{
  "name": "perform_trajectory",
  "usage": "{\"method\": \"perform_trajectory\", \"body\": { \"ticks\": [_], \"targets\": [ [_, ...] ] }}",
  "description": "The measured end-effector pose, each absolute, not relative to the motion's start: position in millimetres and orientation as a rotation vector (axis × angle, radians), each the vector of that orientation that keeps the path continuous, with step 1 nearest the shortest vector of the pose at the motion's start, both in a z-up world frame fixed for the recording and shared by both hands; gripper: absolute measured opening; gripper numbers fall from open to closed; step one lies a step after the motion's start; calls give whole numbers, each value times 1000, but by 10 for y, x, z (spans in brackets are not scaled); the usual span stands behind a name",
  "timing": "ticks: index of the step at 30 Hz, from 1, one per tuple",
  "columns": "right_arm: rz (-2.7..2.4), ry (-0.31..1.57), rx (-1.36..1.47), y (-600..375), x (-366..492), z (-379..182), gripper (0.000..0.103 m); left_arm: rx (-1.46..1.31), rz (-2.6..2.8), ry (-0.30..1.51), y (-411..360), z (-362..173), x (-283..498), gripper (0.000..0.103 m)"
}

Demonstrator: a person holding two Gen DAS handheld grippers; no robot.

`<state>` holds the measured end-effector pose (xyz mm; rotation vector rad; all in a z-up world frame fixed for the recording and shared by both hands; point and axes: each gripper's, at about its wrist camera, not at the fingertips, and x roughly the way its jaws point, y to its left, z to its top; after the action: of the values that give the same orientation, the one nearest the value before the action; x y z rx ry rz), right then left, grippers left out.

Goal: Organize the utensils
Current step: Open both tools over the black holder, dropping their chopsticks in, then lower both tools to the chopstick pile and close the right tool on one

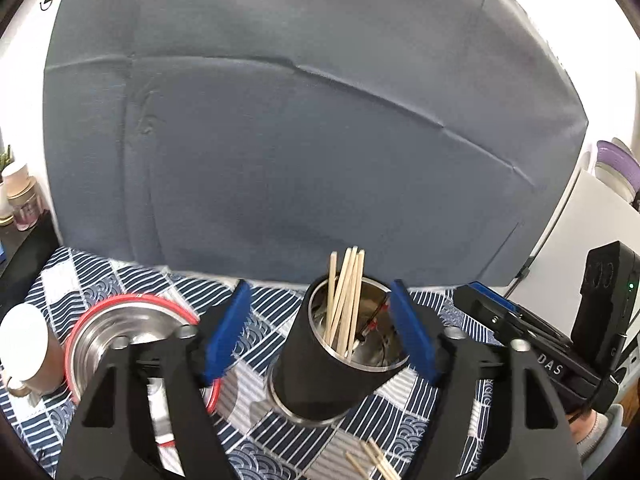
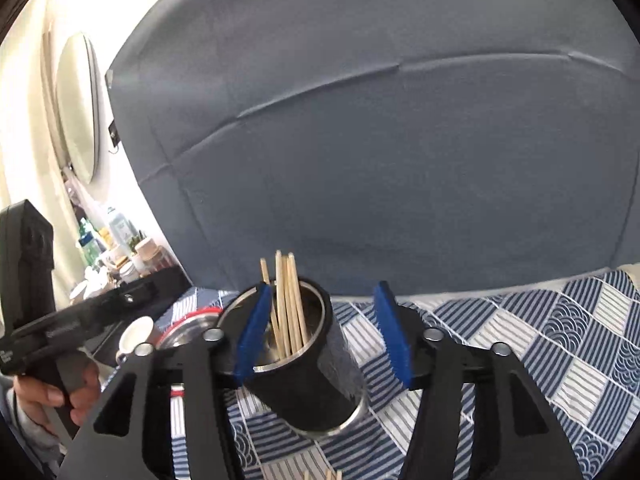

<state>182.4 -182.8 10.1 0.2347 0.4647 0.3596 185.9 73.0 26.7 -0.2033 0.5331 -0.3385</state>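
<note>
Grey-blue backdrop cloth (image 1: pixel 312 128) fills most of both views, creased, hanging behind the table.

Below it, the blue-and-white patterned tablecloth (image 2: pixel 540 340) covers the table surface.

Your left gripper (image 1: pixel 320 332): blue pads spread wide apart, gripping nothing. The black holder sits in the gap between them, with tablecloth showing between it and the left pad; whether the right pad touches its rim you cannot tell from this view.

Your right gripper (image 2: pixel 324 332): pads also wide apart, nothing clamped. Its left pad overlaps the holder's rim in the right wrist view; contact cannot be confirmed. Its right pad stands well clear, over the cloth.

Steel bowl with a red rim (image 1: pixel 120 332) sits on the tablecloth left of the holder, partly hidden behind the left gripper's frame.

Black cylindrical holder (image 1: pixel 320 376), steel-lined, stands upright on the tablecloth, centre foreground in both views.

White paper cup (image 1: pixel 24 344) stands at the far left, beside the bowl.

Wooden chopsticks (image 1: pixel 344 292): a bundle stands in the holder, leaning, tips above the rim. One dark stick with red marking (image 1: pixel 374 320) lies inside against the steel wall.

Loose wooden sticks (image 1: pixel 372 460) lie on the tablecloth in front of the holder, near the bottom edge.
</note>
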Motion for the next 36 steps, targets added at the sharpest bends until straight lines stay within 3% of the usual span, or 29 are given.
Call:
{"method": "perform_trajectory", "body": {
  "ticks": [7,13,36],
  "targets": [
    [337,582,178,-1867,1621,-210,67,-229,-320,626,770,91,1717,94],
    [289,704,123,-1850,1480,-550,78,-190,-298,684,757,-81,1649,97],
    [214,1001,-1,-1773,1015,-1545,80,-67,-297,987,449,-1069,1421,97]
  ]
}}
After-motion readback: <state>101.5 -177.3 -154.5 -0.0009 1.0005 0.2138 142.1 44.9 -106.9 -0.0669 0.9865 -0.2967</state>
